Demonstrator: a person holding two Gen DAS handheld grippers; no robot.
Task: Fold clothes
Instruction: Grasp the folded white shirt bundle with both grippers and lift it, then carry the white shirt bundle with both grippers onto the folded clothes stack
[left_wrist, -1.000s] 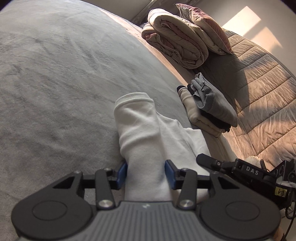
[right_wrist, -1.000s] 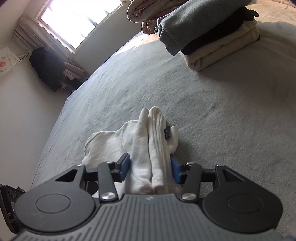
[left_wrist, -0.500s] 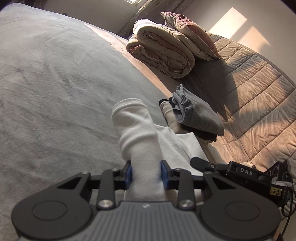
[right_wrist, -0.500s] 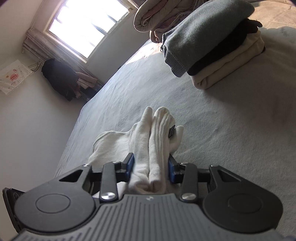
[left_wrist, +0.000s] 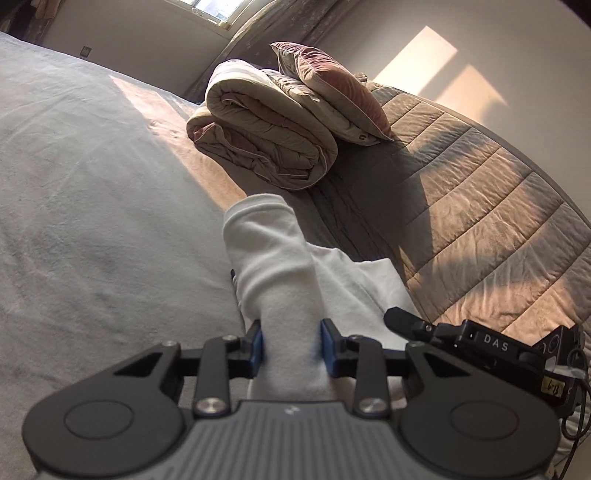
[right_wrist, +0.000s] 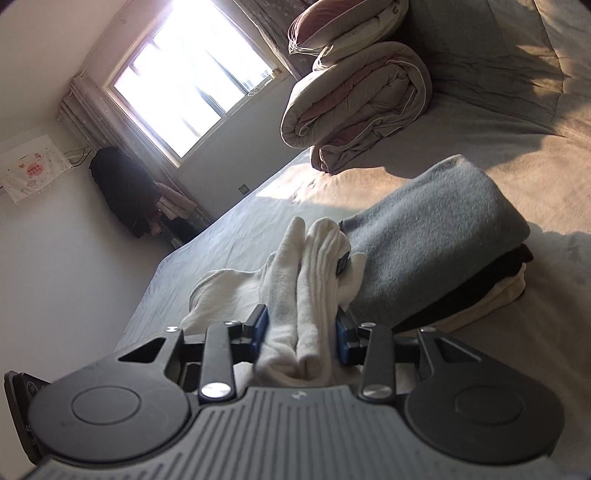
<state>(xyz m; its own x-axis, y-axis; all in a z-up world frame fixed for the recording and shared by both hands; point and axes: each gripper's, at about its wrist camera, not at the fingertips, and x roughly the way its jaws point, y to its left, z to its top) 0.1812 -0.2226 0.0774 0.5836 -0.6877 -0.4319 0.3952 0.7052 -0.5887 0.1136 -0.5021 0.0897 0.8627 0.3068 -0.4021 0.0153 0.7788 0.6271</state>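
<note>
Both jaws clenched on the folded white garment, lower centre of each frame, carried above the bed. Left gripper pinches a rolled edge, right gripper the ribbed folds. Soft, light, thick knit, probably a sweatshirt; grip the bundled layers or it sags.

white garment | folded, bunched | lifted above grey bed, beside folded stack

Grey bed: rolled duvet, stack of folded clothes, quilted throw.
</note>
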